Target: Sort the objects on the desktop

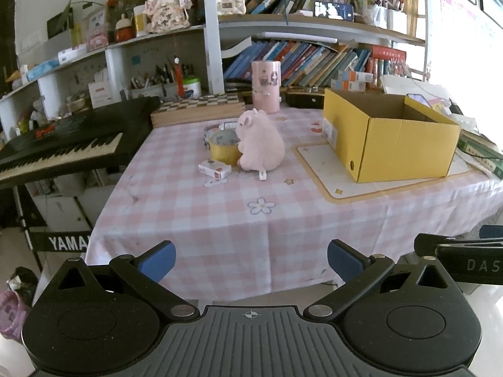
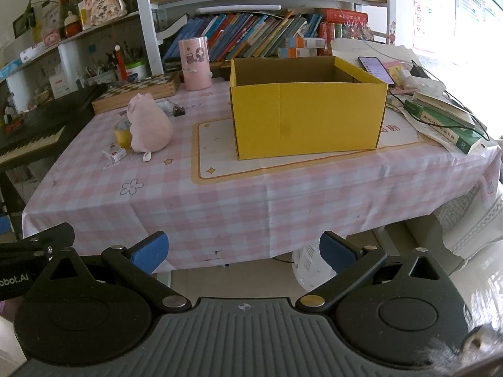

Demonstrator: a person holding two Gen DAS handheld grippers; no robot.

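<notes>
"YAMA" on keyboard stand (image 1: 67,242); "DAS" on right gripper (image 2: 243,253); "bot.AI" on left gripper (image 1: 251,256). Both sets of fingers spread, empty, short of counter (image 2: 220,201).

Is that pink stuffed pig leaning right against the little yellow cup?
Touching. In the left wrist view the pink pig presses against the yellow cup, no tablecloth showing between them.

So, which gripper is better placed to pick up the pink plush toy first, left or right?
Probably the left. In its view the pink plush toy sits nearly straight ahead of the open left gripper. For the open right gripper, the toy lies far to the left, with the yellow box ahead.
</notes>
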